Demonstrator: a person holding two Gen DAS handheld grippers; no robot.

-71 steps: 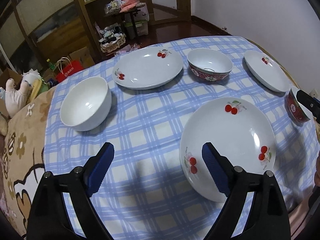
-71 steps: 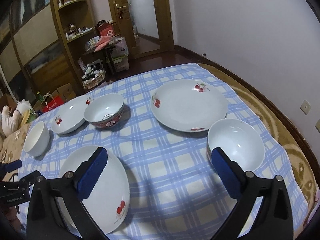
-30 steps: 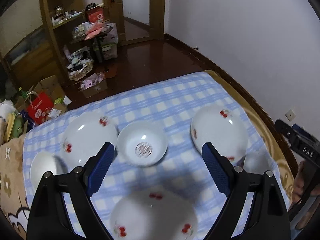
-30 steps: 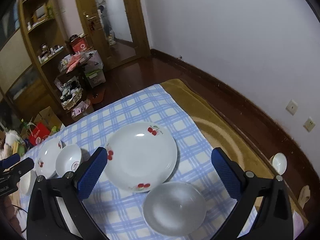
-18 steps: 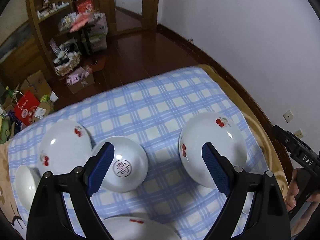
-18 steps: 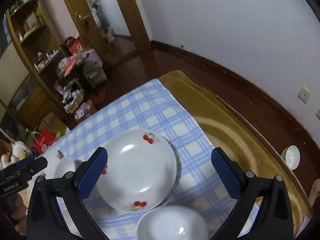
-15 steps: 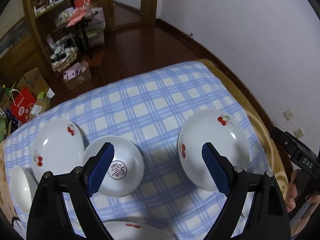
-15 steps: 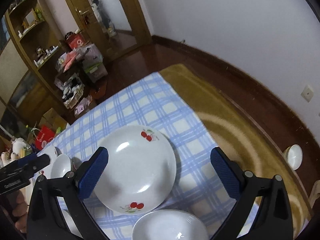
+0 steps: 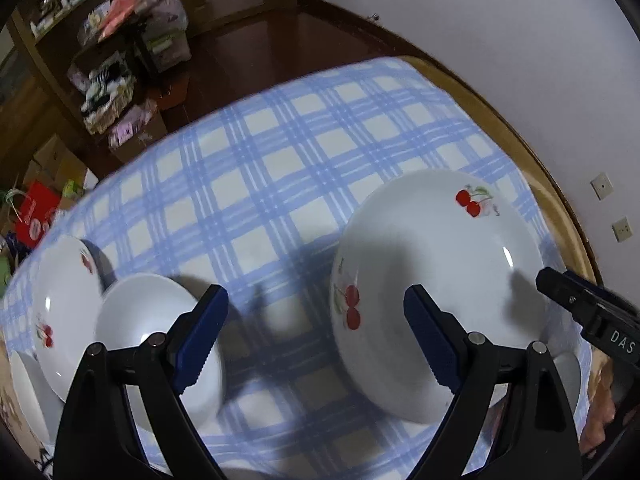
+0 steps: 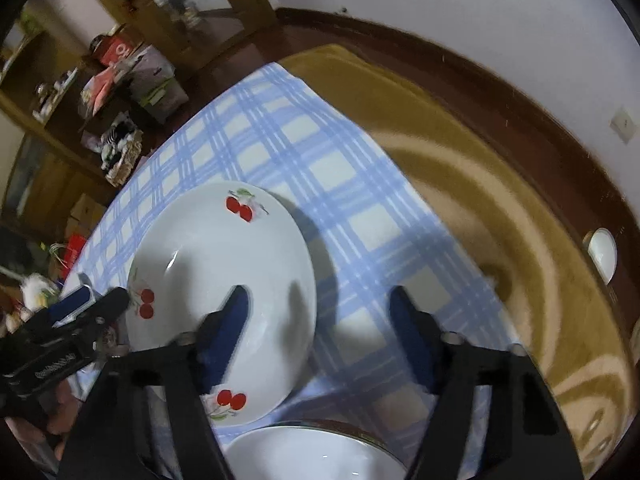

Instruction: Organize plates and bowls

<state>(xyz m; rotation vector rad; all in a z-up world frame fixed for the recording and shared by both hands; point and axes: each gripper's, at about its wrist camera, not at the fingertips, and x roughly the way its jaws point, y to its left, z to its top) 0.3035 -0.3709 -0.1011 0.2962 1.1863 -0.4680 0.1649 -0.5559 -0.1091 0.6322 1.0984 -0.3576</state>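
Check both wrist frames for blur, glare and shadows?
Left wrist: edges smeared, white bowl blurred, gripper shadow across the tablecloth, small glint on the cherry plate. Right wrist: heavier blur, right gripper fingers soft as the jaws close; finger shadows on the plate.

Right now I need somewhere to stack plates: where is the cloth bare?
The checked cloth is bare along its far side, beyond the cherry plate and the white bowl, and in the strip between them. Crowded: the left edge, where another cherry plate sits against that bowl.
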